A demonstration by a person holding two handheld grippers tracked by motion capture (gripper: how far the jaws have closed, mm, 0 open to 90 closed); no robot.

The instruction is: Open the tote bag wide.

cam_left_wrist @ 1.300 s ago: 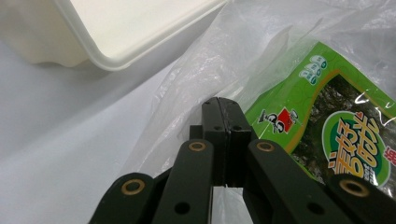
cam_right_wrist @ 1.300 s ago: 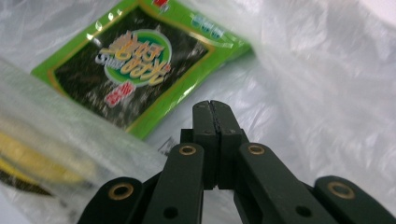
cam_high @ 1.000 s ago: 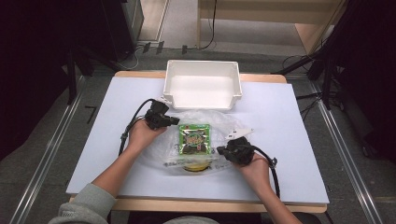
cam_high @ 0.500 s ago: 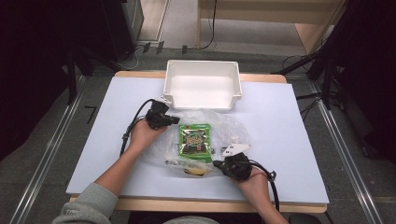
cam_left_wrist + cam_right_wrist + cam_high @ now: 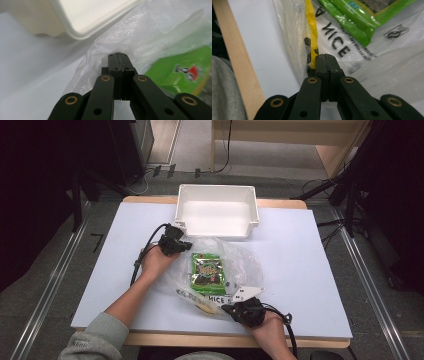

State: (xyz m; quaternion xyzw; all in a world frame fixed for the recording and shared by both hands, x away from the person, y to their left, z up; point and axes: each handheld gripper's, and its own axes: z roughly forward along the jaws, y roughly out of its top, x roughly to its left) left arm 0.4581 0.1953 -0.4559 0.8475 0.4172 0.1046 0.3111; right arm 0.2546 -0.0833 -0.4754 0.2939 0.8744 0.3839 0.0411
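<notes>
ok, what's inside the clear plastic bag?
Through the plastic bag a green snack packet shows, lying flat. Near the right tool something yellow sits at the bag's printed end; the film hides what it is.

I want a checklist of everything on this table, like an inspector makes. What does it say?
Surface: white table top on a wooden frame, lying flat.
Job's things: clear plastic bag lies flat, with a green packet inside; black print and a yellow patch at its near end.
Clutter: white bin behind the bag, nothing seen inside.
Grippers: left gripper has its jaws together on the bag's far-left edge; right gripper has its jaws together on the bag's near end.
Cables: a black cable loops from the left gripper; another trails from the right.
Surroundings: grey floor, wires behind the table.
</notes>
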